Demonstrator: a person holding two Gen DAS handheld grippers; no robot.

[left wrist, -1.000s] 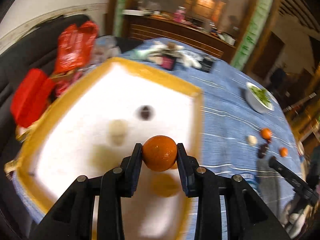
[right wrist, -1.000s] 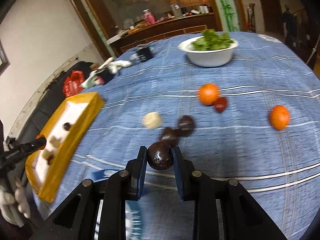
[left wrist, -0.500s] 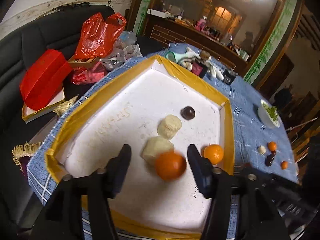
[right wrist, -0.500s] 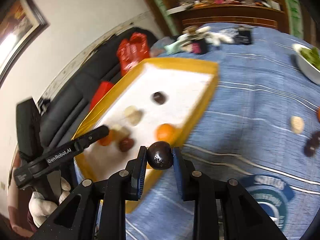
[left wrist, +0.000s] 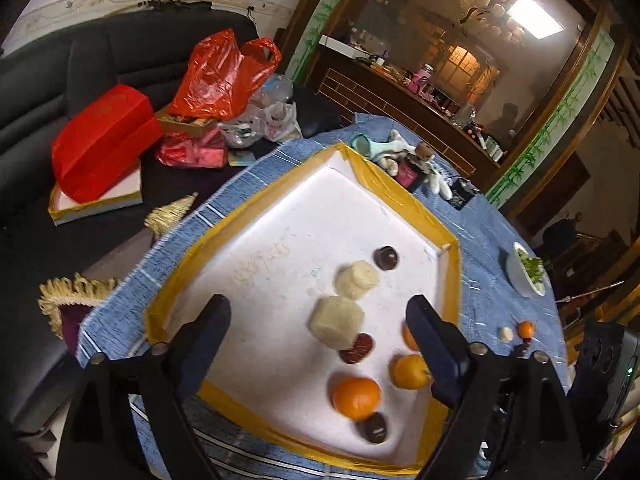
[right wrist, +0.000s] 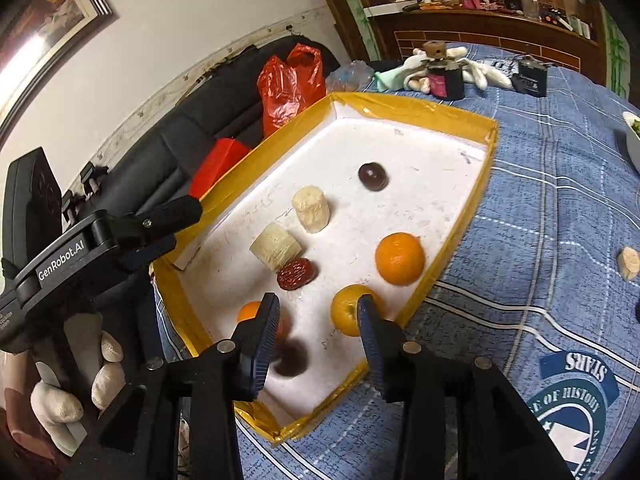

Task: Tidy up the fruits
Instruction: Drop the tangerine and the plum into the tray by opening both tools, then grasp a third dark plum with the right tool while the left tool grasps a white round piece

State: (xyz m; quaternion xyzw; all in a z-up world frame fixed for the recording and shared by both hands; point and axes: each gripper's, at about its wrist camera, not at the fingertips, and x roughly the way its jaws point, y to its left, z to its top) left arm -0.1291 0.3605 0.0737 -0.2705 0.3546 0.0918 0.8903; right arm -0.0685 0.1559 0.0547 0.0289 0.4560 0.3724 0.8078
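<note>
Tray (right wrist: 472, 216) holds 3 oranges (right wrist: 399, 258), 2 pale chunks (right wrist: 311, 209), red date (right wrist: 295, 273), 2 dark fruits (right wrist: 373, 176). Right gripper (right wrist: 318, 330), left gripper (left wrist: 320, 344): jaws apart, since releasing dark fruit (right wrist: 290, 356), orange (left wrist: 356, 397).

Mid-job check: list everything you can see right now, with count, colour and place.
tray: one, white with yellow rim, on the table
oranges: three, orange, in the tray
dark round fruits: two, dark brown, in the tray
red date: one, red, in the tray
pale chunks: two, cream, in the tray
loose fruit: several, right of the tray on the blue cloth
bowl: one, white, greens inside
plastic bag: one, red, on the sofa
left gripper: open, empty
right gripper: open, empty
</note>
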